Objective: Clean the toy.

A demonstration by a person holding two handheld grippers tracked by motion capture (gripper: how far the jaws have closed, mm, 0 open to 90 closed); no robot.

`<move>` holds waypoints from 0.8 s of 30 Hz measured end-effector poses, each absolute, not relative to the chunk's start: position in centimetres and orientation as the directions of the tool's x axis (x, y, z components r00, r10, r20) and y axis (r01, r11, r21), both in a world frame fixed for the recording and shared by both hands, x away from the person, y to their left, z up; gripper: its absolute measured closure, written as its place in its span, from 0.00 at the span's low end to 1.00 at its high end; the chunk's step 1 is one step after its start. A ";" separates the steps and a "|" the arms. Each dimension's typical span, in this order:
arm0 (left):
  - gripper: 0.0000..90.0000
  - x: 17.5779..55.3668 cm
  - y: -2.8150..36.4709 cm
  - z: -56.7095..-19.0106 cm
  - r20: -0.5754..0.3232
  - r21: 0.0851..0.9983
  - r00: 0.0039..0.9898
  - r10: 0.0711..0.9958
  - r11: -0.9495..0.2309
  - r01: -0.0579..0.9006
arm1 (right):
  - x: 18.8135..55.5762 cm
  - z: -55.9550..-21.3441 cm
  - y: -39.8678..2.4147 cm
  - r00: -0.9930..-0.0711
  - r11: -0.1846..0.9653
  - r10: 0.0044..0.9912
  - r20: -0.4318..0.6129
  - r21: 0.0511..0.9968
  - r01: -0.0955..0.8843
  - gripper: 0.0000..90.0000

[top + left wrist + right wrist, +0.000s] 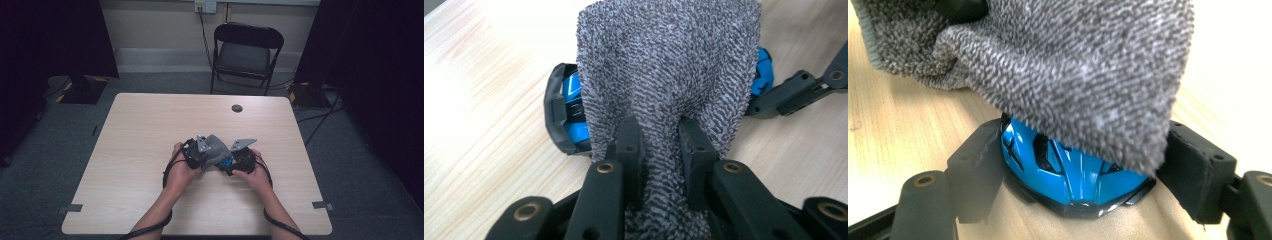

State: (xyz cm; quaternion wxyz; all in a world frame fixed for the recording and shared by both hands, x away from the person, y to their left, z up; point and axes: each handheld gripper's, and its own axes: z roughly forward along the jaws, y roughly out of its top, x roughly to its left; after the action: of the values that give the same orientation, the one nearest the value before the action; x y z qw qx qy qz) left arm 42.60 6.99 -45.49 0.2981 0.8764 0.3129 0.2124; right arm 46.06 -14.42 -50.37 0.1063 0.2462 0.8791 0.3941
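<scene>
I find a pale wood-grain counter (150, 150), smooth and matt, with both hands meeting near its middle. The left tongs (659, 145) are pressed nearly together, pinching a fold of a grey cloth (669, 65); its surface is a coarse, looped terry knit, speckled dark and light. The cloth rises from the pinch and drapes over a toy (574, 107) of glossy blue plastic with black trim and angular moulded panels, which sits on the counter. To the right, the right tongs (1073, 175) stand wide, one black jaw pressed on each side of the toy (1068, 170), gripping it under the hanging edge of the cloth (1063, 75).
</scene>
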 end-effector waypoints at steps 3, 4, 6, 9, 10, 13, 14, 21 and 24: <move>0.83 42.7 7.2 -45.4 0.181 0.658 0.705 0.686 -0.617 0.431 | 46.1 -50.4 -14.4 -0.856 0.568 0.517 0.007 0.745 0.349 0.27; 0.83 42.8 7.3 -45.4 0.181 0.659 0.702 0.689 -0.615 0.433 | 46.1 -50.4 -14.4 -0.856 0.568 0.517 0.008 0.745 0.350 0.27; 0.83 42.9 7.4 -45.4 0.177 0.659 0.697 0.695 -0.609 0.440 | 46.1 -50.4 -14.4 -0.856 0.568 0.517 0.008 0.745 0.350 0.27; 0.83 43.1 7.5 -45.4 0.168 0.664 0.692 0.702 -0.600 0.447 | 46.1 -50.4 -14.4 -0.856 0.568 0.517 0.008 0.745 0.350 0.27; 0.83 43.2 7.5 -45.4 0.166 0.668 0.687 0.708 -0.593 0.450 | 46.1 -50.4 -14.4 -0.856 0.568 0.517 0.008 0.745 0.349 0.27; 0.83 43.3 7.7 -45.2 0.162 0.674 0.675 0.720 -0.580 0.457 | 46.1 -50.4 -14.4 -0.856 0.568 0.517 0.008 0.745 0.350 0.27; 0.83 43.4 7.8 -45.1 0.158 0.675 0.674 0.721 -0.577 0.459 | 46.1 -50.4 -14.4 -0.856 0.568 0.517 0.008 0.745 0.350 0.27; 0.83 43.8 8.2 -45.2 0.130 0.696 0.656 0.744 -0.540 0.474 | 46.1 -50.4 -14.4 -0.856 0.568 0.517 0.008 0.745 0.350 0.27; 0.83 44.0 8.5 -45.3 0.123 0.704 0.643 0.756 -0.523 0.480 | 46.1 -50.4 -14.4 -0.856 0.568 0.517 0.007 0.745 0.349 0.27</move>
State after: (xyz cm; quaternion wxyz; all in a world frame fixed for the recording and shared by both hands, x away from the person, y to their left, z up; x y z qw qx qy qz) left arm 43.99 8.47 -45.26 0.3243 0.8462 0.3653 0.2128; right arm 46.05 -14.42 -50.37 0.1062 0.2463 0.8791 0.3940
